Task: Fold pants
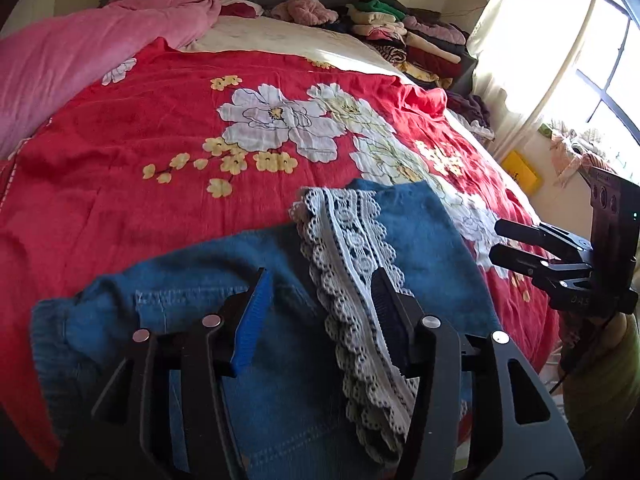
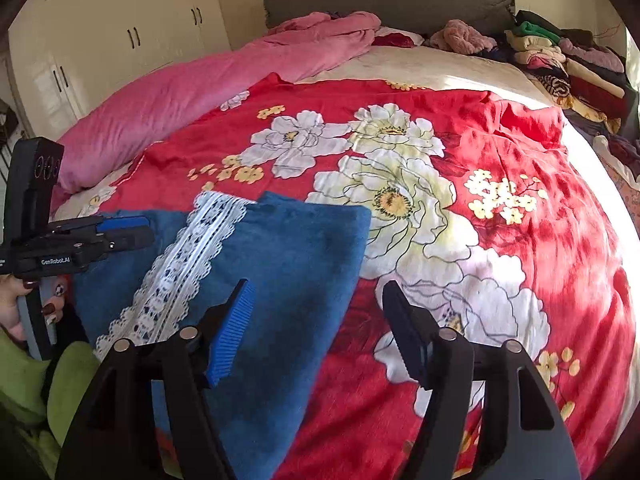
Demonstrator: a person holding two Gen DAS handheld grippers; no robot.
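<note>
Showing pants [image 1: 248, 320] waistband left view only; wardrobe [image 2: 120, 40] right view only.

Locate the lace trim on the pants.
In the left wrist view, the lace trim runs down the blue pants, between the open left tongs.

Both wrist views face headboard, sharing pants [image 1: 280, 320].

I see blue denim pants [image 1: 280, 380] with a white lace stripe [image 1: 356, 264], on a red bedspread [image 1: 120, 152] printed with white and yellow flowers; the blanket [image 2: 168, 104] is pink.
</note>
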